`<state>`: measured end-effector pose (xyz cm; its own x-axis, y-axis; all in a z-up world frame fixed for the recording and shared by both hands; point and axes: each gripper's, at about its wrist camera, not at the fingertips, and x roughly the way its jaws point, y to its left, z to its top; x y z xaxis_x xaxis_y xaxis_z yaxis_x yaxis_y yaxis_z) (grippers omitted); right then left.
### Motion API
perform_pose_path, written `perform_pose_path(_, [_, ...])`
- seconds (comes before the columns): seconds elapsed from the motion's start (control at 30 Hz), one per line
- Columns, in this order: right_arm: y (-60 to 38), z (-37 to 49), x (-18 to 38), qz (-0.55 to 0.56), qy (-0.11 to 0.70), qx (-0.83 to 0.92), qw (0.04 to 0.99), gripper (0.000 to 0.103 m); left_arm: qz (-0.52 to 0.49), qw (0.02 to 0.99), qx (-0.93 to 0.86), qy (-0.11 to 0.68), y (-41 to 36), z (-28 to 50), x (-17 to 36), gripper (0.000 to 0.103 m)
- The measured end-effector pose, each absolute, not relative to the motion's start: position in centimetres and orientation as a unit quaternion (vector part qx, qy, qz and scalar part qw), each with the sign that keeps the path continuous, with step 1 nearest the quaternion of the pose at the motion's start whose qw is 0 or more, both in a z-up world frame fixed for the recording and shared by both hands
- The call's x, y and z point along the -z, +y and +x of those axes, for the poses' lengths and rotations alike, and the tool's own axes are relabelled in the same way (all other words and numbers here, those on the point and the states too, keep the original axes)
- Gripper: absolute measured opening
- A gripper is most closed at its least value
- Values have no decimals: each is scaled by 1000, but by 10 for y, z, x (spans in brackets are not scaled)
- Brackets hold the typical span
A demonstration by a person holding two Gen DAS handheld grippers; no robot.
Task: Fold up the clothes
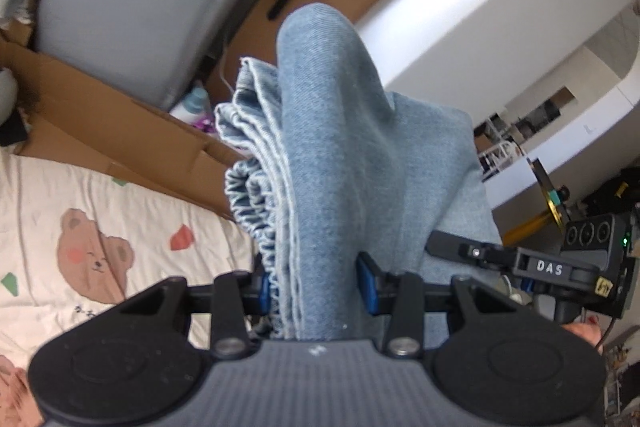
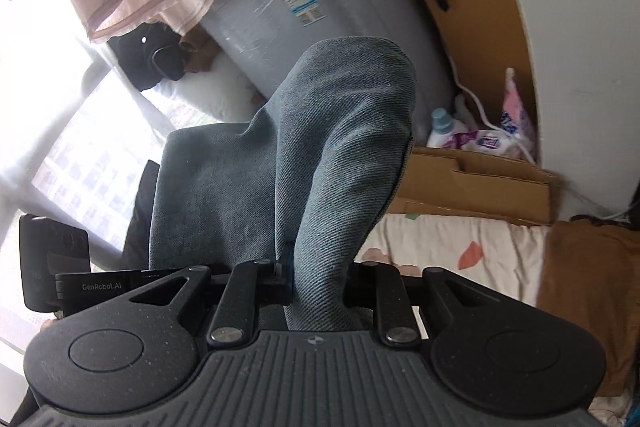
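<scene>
Here, folded blue jeans (image 1: pixel 332 147) are being gripped from both ends, raised above the bear-print bedsheet (image 1: pixel 100 227).

The left gripper (image 1: pixel 316 287) is being kept partly closed, its blue pads clamped on a thick bundle of layered denim with the elastic waistband showing. The right gripper (image 2: pixel 316 283) is being kept narrower, pinched on a fold of the same jeans (image 2: pixel 320 147). Beyond the bedsheet, cardboard (image 1: pixel 120 123) is being seen.

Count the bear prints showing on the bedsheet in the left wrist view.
1 whole bear at the left on the bedsheet. A brownish patch at the bottom-left corner may be part of another; more may be hidden under the jeans.
</scene>
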<state>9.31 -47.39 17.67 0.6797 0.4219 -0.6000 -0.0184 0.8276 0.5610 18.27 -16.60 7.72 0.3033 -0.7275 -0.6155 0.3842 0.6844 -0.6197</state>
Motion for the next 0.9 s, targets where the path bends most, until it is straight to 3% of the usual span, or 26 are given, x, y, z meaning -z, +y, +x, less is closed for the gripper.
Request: perform_pose_path(0.9, [-624, 45, -107, 258, 373, 15, 891, 20, -159, 718, 474, 485, -343, 196, 11, 43])
